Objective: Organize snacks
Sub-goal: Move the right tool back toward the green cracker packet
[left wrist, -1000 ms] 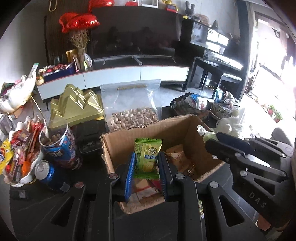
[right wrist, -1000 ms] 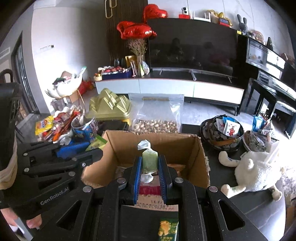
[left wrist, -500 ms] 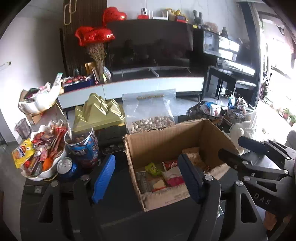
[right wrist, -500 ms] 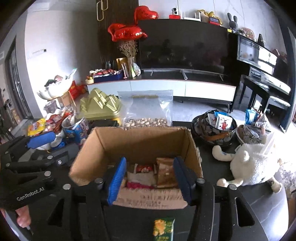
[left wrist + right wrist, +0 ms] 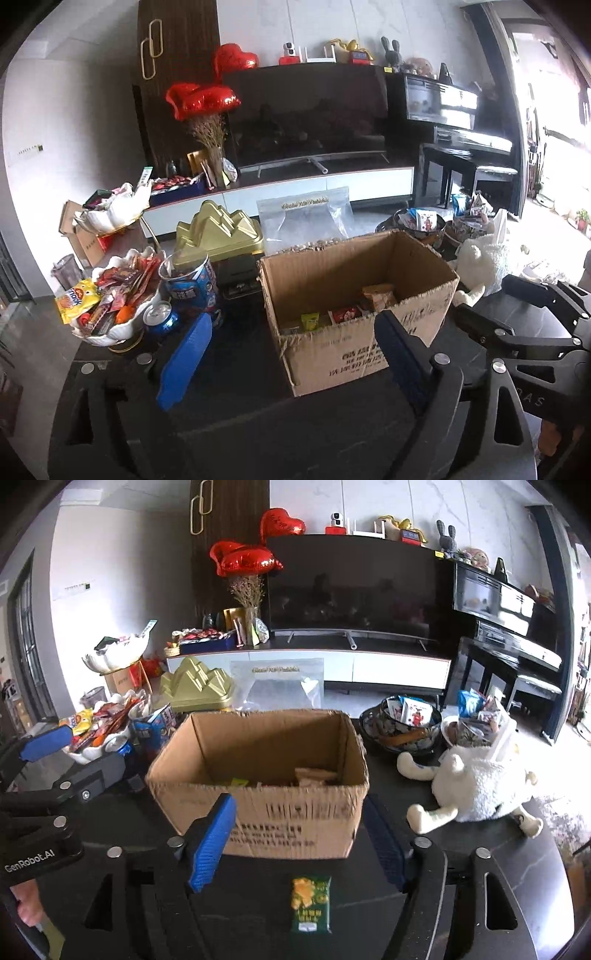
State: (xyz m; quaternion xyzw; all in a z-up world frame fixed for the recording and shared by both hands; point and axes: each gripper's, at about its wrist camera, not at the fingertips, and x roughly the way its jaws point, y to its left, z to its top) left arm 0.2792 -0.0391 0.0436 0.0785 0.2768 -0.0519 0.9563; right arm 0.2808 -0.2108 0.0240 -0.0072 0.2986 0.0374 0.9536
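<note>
Right wrist, green snack packet (image 5: 310, 904), lengthwise toward box (image 5: 258, 775)

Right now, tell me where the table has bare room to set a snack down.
Bare tabletop lies in front of the cardboard box, around the green packet. Left is crowded: snack dish, cans. Right: plush toy, bowls.

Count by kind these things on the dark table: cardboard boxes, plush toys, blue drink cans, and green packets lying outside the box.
cardboard box: 1
white plush toy: 1
blue drink can: 1
green packet: 1
Total: 4
</note>
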